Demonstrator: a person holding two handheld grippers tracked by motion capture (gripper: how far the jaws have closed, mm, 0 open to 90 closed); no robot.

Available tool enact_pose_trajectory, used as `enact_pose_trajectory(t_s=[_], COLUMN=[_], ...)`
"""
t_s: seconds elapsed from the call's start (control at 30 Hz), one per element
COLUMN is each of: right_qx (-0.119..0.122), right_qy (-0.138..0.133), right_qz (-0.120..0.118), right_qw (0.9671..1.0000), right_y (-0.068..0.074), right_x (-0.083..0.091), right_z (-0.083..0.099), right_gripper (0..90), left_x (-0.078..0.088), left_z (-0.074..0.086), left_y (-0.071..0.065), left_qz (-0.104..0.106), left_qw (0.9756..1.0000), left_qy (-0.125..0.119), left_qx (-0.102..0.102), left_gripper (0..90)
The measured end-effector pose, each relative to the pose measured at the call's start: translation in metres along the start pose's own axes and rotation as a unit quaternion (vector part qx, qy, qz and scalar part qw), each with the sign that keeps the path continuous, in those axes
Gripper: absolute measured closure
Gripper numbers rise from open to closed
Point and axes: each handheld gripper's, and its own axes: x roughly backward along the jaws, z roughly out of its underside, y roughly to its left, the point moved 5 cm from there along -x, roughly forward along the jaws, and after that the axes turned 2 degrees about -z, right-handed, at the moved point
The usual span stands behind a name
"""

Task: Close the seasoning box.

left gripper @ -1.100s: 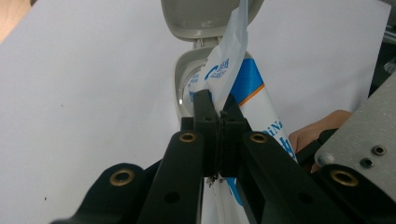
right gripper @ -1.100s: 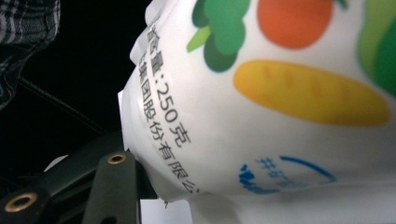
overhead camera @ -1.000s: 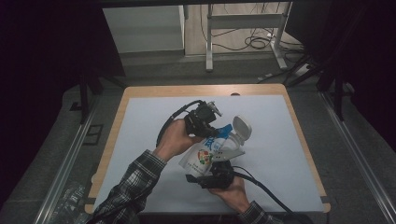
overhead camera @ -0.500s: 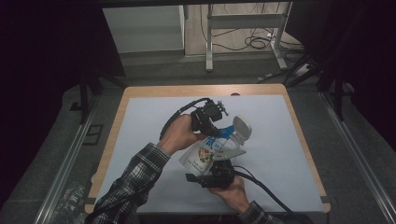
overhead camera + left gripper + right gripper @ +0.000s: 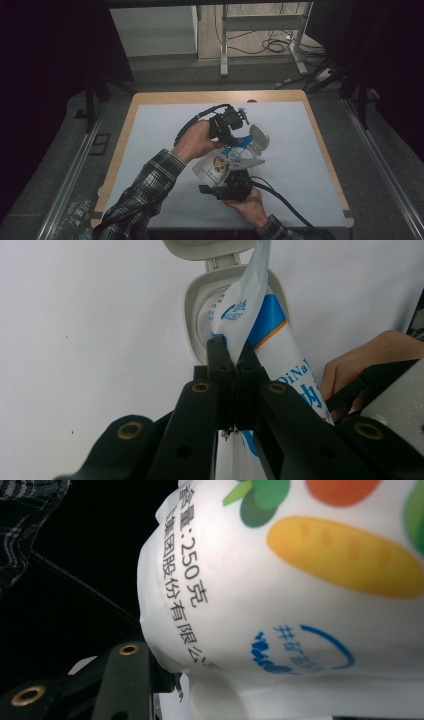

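L gripper is pinching the white-and-blue plastic refill bag, jaws fully closed on its neck, feeding it toward the mouth of the white plastic canister w/ veg print; flip lid is hanging open at the far right. R gripper is clamping the canister body about half-wide, steadying it tilted just above mid-table. The pale table top is giving plenty of room left, right & far; near edge is close.

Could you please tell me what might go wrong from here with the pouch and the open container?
The left claw pinches only a thin edge of the white-and-blue plastic refill pouch; it might slip or tear. The pouch's mouth barely enters the white flip-lid container, so contents could spill onto the white table.
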Motion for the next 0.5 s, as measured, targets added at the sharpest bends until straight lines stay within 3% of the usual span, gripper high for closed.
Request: enact_pose_trajectory(t_s=[0.5], right_qx=[-0.016], right_qy=[-0.010], right_qz=[-0.016], right_qw=[0.9997], right_y=[0.0015], right_x=[0.0028], right_z=[-0.0053], right_gripper=[47.5], left_x=[-0.0018], left_z=[-0.0068], left_y=[0.0013], left_qz=[-0.005], left_qw=[0.9997], left_qy=[0.021], left_qx=[-0.006], left_gripper=[89.6])
